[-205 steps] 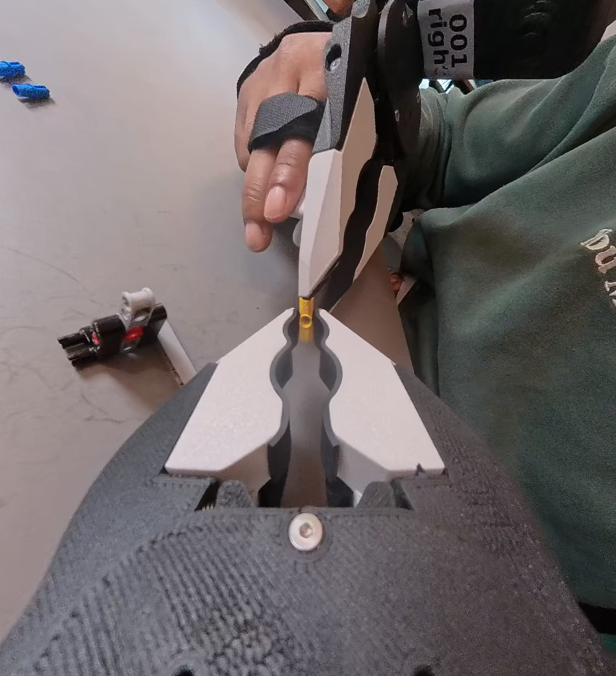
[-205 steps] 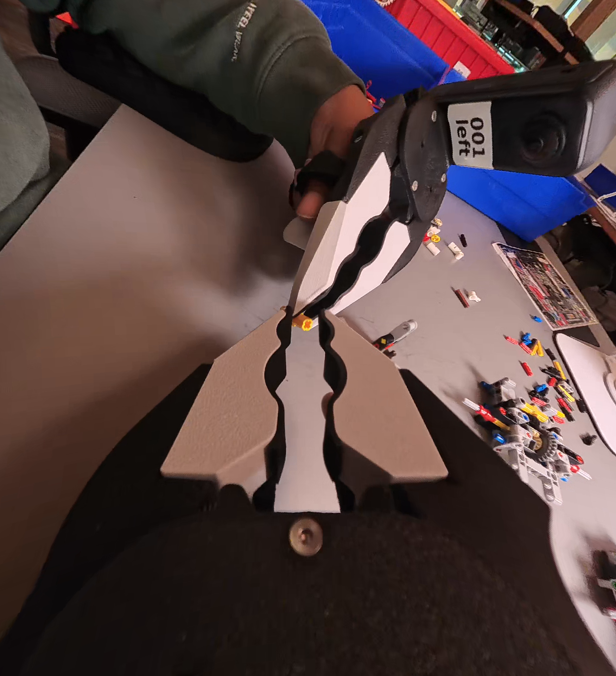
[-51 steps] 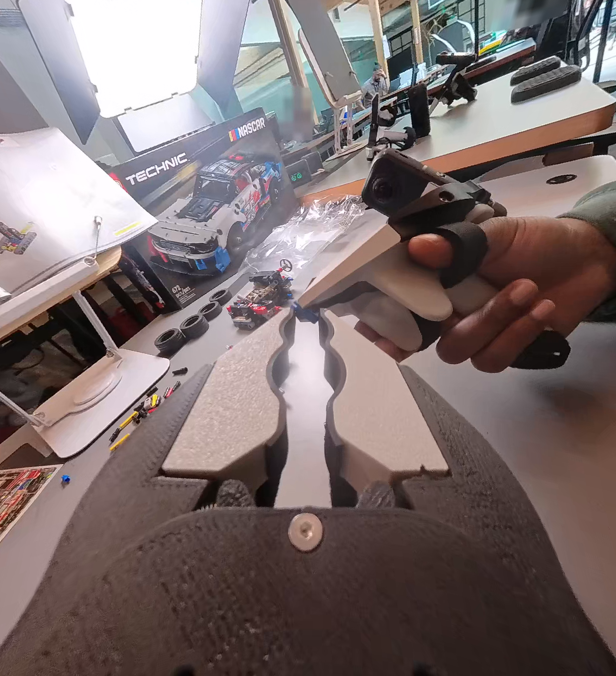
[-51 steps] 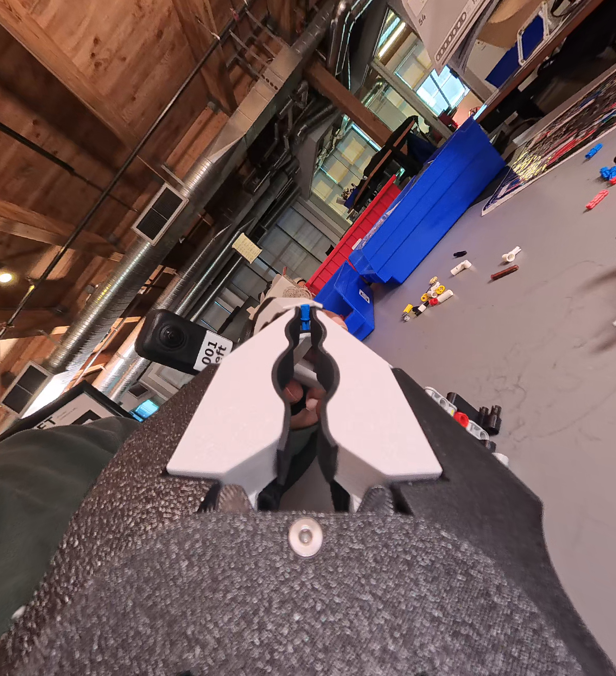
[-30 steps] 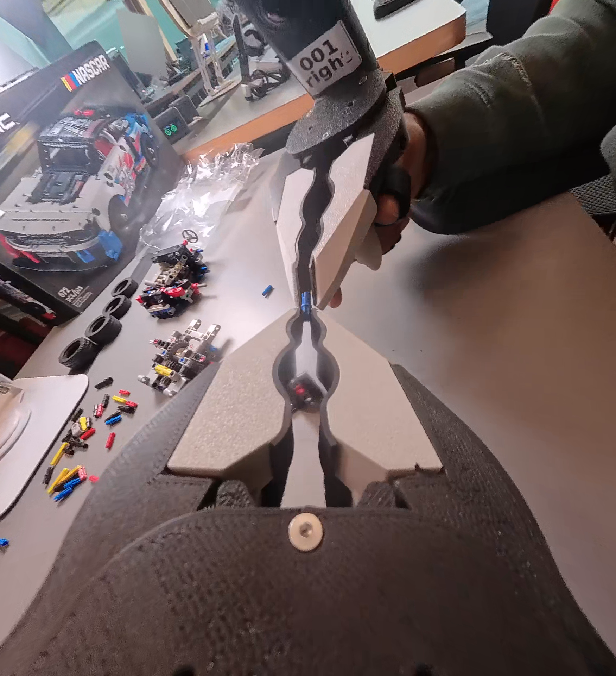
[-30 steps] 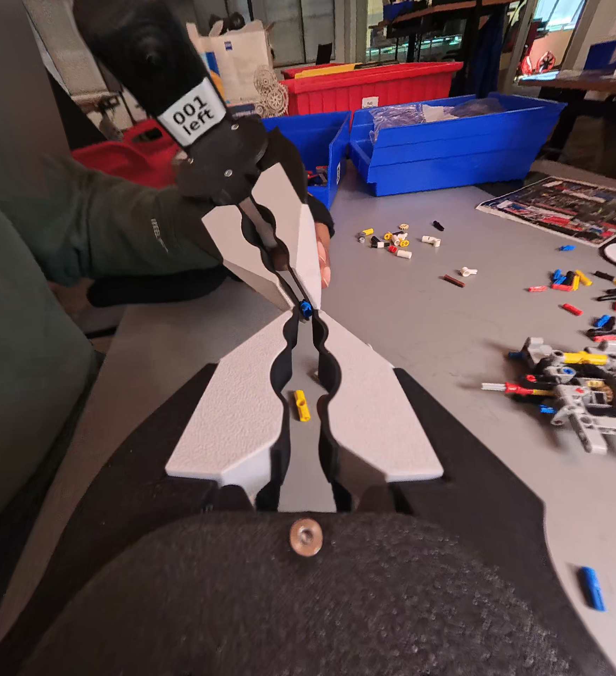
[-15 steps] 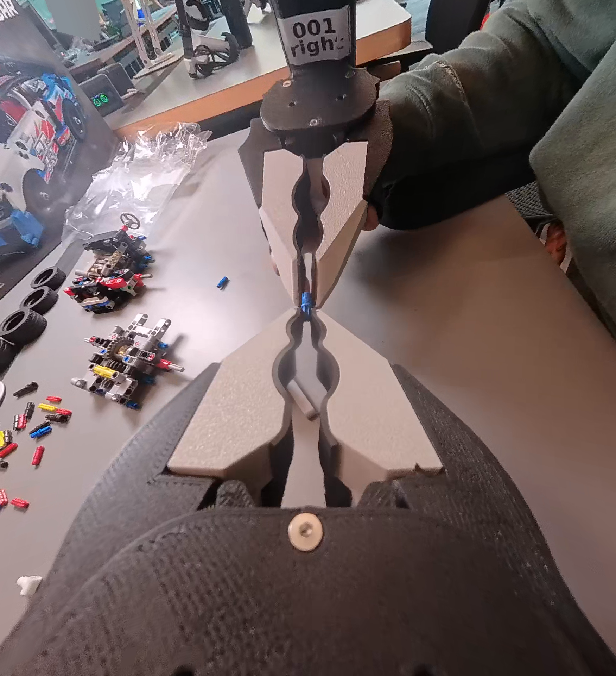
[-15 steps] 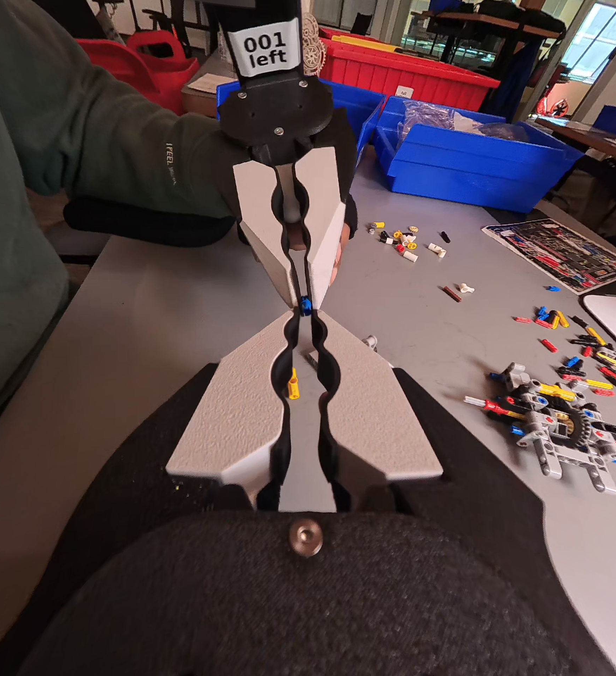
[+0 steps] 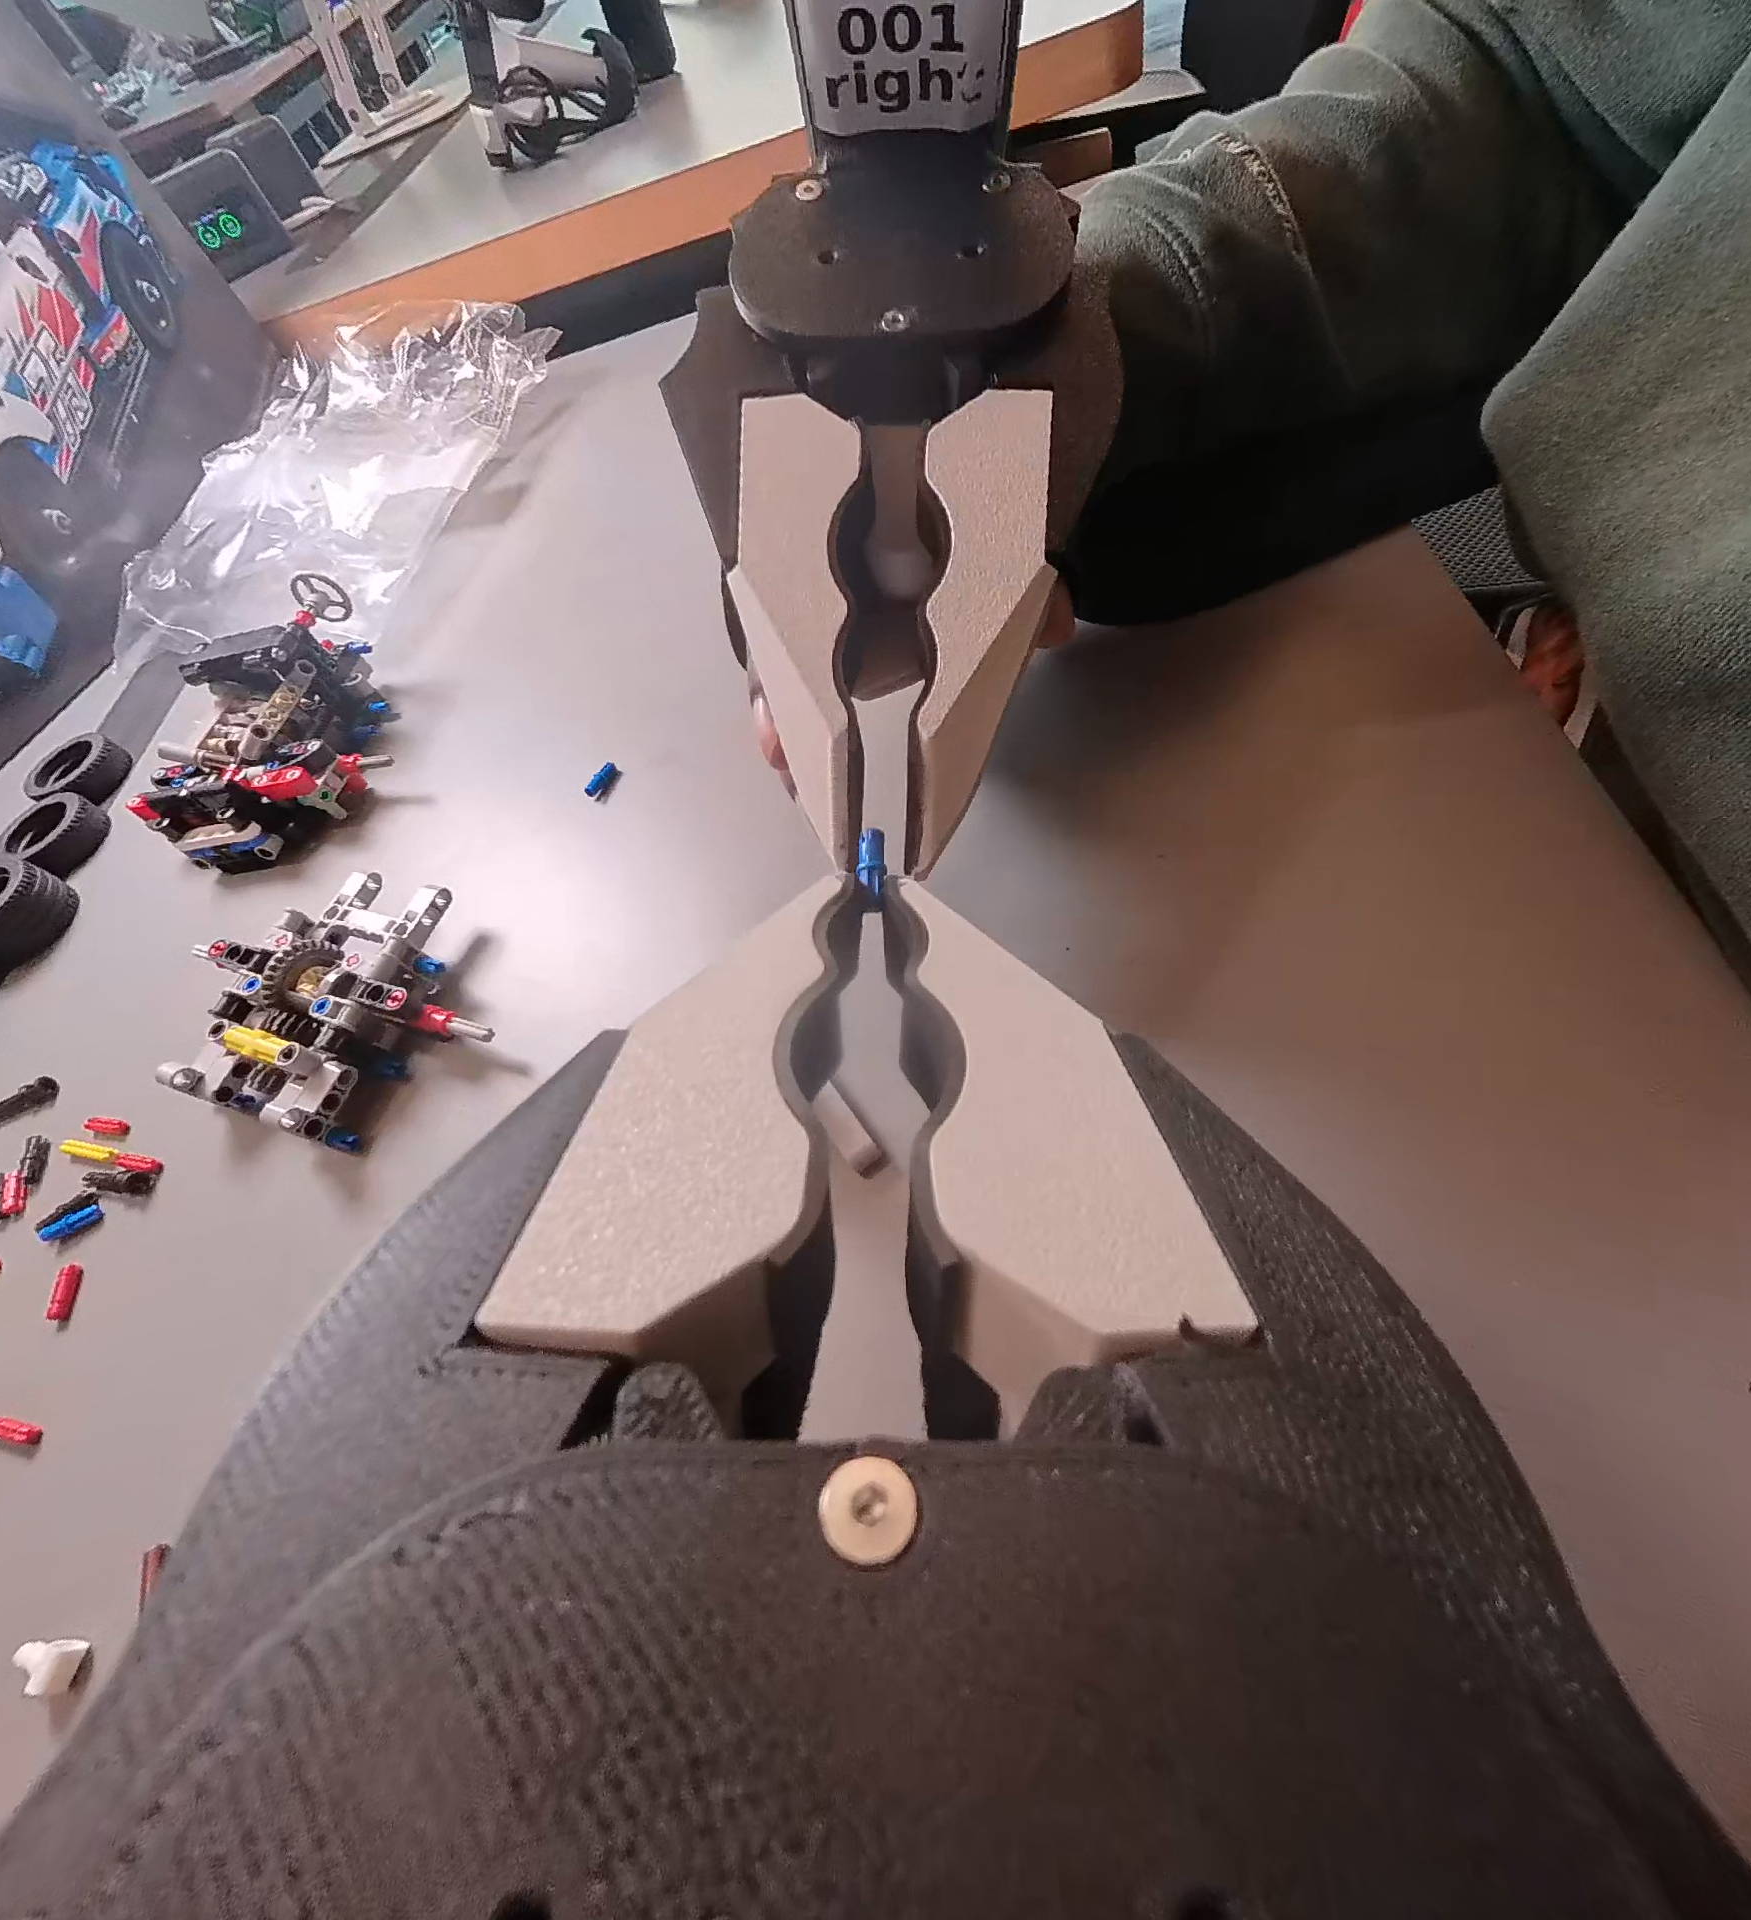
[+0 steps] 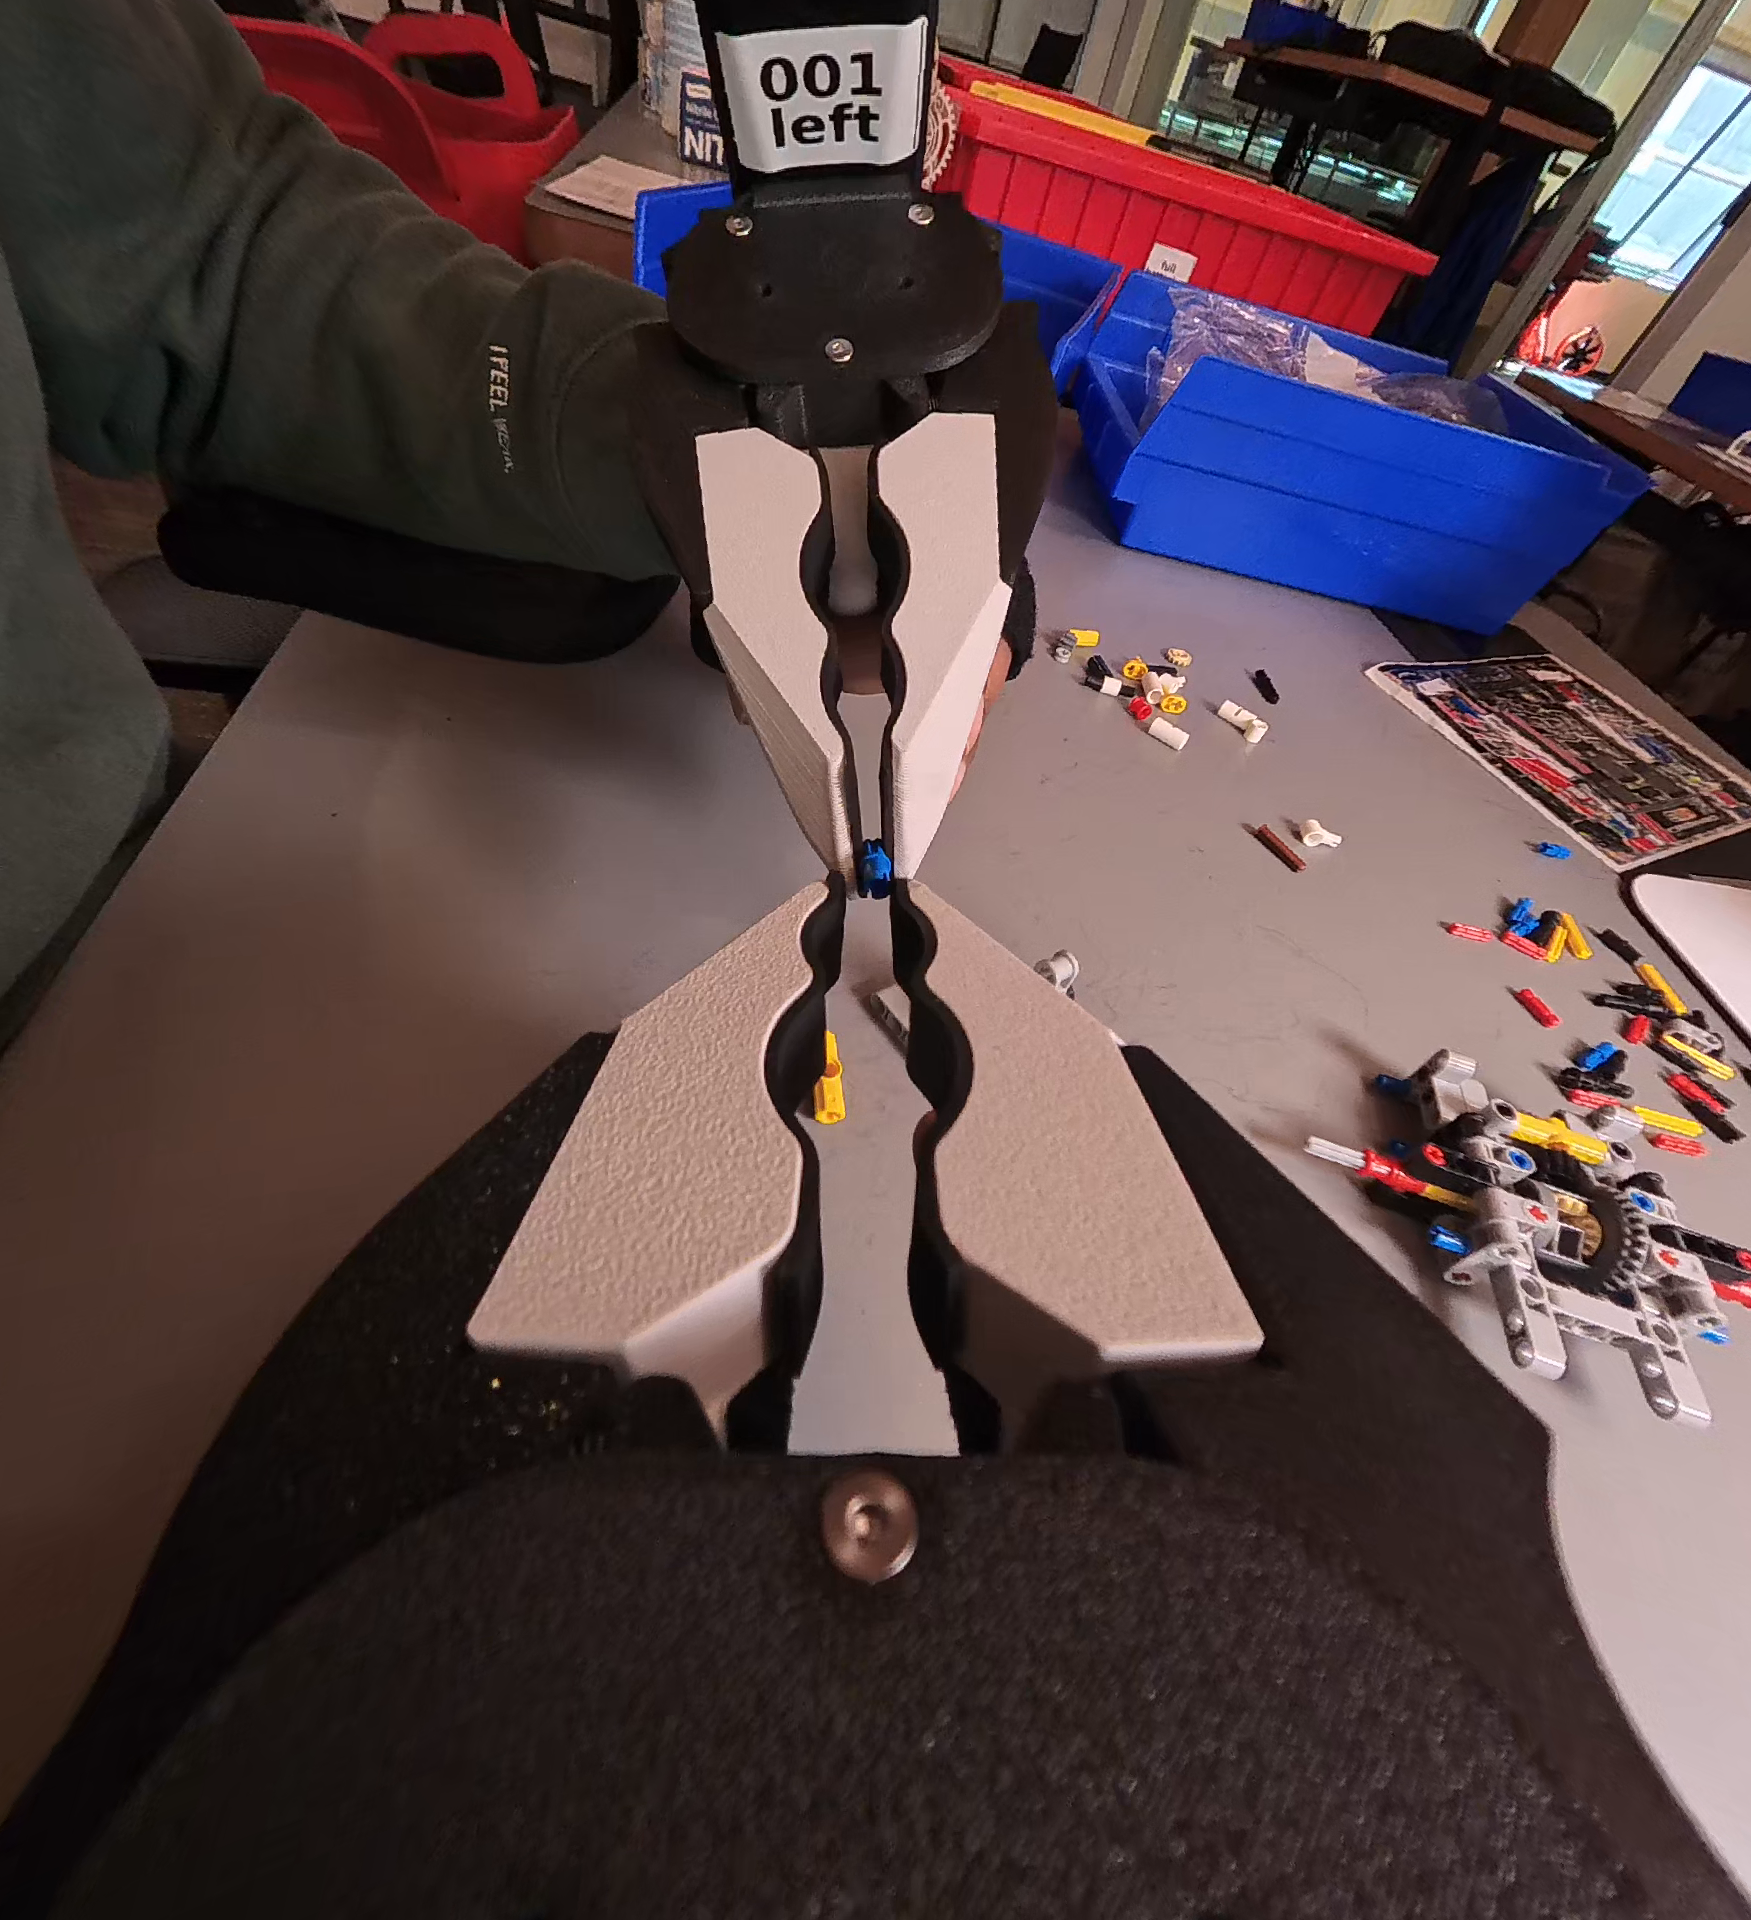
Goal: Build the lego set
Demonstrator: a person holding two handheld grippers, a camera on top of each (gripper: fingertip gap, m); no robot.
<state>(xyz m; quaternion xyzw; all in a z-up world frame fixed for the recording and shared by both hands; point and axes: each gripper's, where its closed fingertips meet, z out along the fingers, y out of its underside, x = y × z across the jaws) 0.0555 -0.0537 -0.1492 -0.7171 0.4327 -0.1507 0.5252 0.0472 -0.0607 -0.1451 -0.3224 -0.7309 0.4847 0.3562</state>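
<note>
Left wrist view: left fingers (image 9: 819, 902) clamp blue pin (image 9: 868, 860); right fingers (image 9: 845, 821) narrowly apart around it.

I see a white printed label (image 9: 892, 52) on the black camera body of the right hand-held gripper (image 9: 878, 857), and a matching white label (image 10: 824, 99) on the left hand-held gripper (image 10: 871, 862). Small pale lettering (image 10: 500, 405) runs along the dark green sleeve (image 10: 331, 312). A printed instruction sheet (image 10: 1577, 758) lies on the grey table (image 10: 435, 831). A small white tag (image 10: 1162, 260) sits on the red plastic bin (image 10: 1214, 218).
</note>
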